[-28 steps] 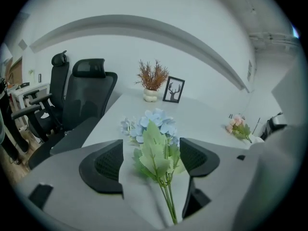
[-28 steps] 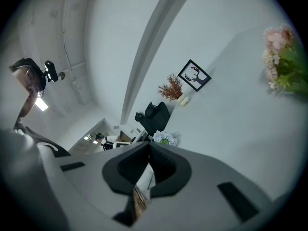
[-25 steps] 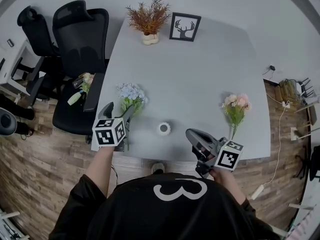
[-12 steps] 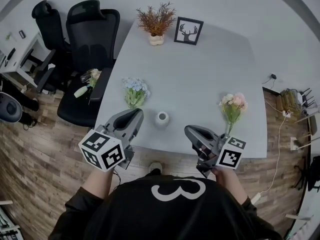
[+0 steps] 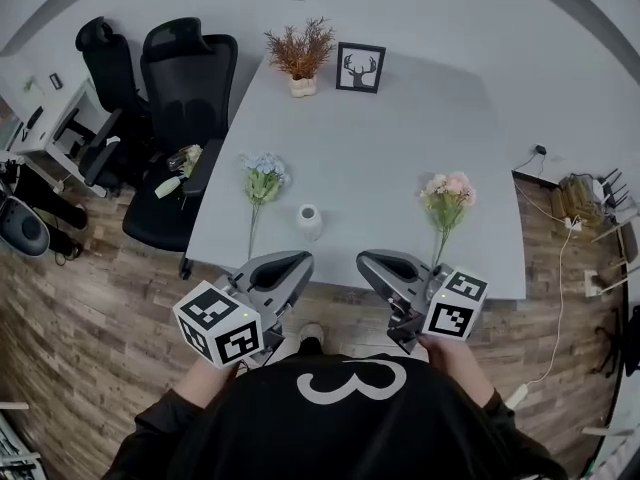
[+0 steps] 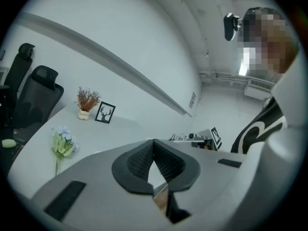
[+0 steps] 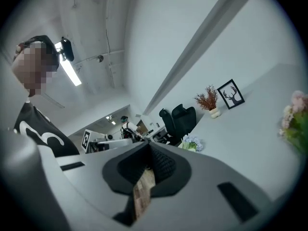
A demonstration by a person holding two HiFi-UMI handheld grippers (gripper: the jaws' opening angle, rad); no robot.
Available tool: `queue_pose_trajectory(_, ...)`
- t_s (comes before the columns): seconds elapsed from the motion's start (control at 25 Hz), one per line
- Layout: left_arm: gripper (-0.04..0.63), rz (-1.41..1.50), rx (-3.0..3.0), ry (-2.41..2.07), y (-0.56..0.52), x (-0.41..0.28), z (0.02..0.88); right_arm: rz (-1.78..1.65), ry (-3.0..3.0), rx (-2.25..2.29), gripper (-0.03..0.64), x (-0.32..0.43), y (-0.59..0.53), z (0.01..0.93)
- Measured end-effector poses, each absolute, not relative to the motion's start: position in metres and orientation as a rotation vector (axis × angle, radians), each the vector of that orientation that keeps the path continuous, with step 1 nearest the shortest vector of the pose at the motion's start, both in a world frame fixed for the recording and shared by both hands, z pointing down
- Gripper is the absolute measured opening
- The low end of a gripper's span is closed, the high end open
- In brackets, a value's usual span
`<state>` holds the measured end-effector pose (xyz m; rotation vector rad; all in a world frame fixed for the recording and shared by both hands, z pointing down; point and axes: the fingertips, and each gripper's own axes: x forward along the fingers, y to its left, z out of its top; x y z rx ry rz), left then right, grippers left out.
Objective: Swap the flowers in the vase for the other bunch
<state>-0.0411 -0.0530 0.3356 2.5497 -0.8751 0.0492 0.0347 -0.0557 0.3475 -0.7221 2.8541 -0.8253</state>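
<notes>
A small white vase stands empty near the front of the grey table. The blue bunch lies flat to its left, also seen in the left gripper view and the right gripper view. The pink bunch lies to the vase's right. Both grippers hang in front of the table's near edge, apart from the flowers. My left gripper has just been closing and is shut with nothing between its pads. My right gripper is shut and empty.
A dried orange plant in a white pot and a framed deer picture stand at the table's far edge. Black office chairs crowd the left side, one with a small bunch on its seat. Cables lie on the wooden floor at right.
My left gripper drew back from the blue bunch towards the person, rose and closed empty; the bunch stays on the table. The right gripper lifted slightly.
</notes>
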Motion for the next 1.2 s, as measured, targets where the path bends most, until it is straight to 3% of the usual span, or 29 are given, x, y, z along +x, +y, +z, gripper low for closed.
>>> queue_pose_trajectory(0.48, 0.011, 0.025, 2.557, -0.849, -0.015, -0.015, 0.329, -0.753, 2.864, -0.692, 0.008, 0.049, -0.015, 0.334)
queue_pose_trajectory(1.2, 0.011, 0.042, 2.533, -0.732, -0.042, 0.003, 0.339, -0.804, 2.781, -0.849, 0.008, 0.075, -0.041, 0.350)
